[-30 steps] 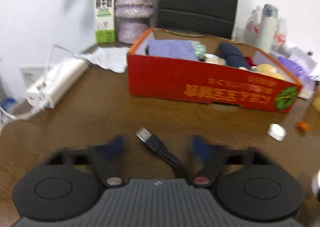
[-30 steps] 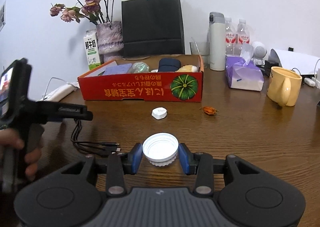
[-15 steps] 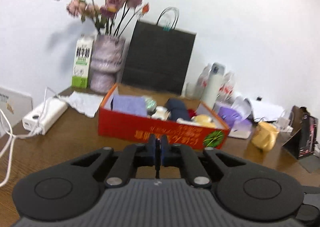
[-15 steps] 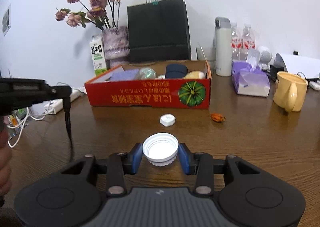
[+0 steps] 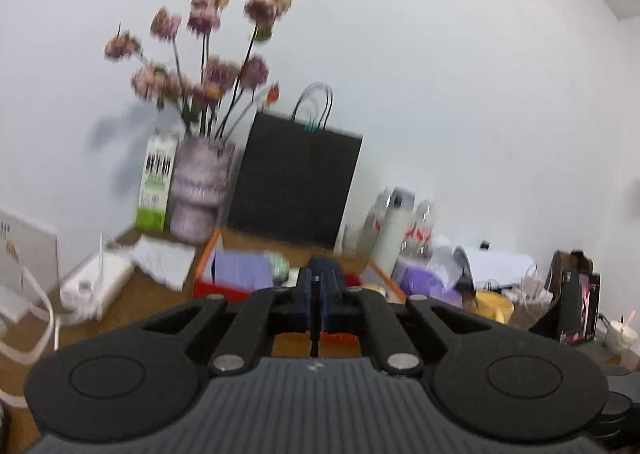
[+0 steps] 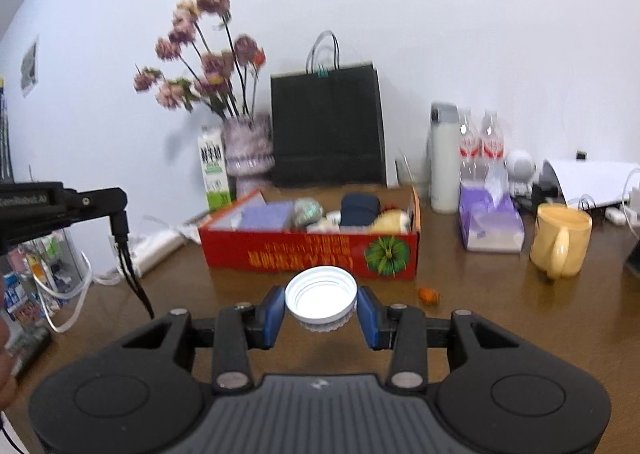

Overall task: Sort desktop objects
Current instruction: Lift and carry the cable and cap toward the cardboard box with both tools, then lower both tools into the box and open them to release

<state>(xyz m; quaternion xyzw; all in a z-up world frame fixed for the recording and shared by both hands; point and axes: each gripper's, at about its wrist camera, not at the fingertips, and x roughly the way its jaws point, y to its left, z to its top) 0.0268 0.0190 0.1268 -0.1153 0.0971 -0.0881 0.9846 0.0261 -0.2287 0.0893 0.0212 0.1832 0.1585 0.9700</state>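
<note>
My left gripper is shut on a black USB cable, which hangs from its tip in the right wrist view, lifted above the table. My right gripper is shut on a white bottle cap, held above the table in front of the red cardboard box. The box holds a purple cloth, a dark blue item and other small things.
A vase of dried flowers, a milk carton and a black paper bag stand behind the box. A purple tissue pack, a yellow mug, a white flask and an orange scrap are right. A white power strip lies left.
My left gripper closed on the cable and lifted it off the table, tilting upward. My right gripper rose with the cap and moved toward the box.
</note>
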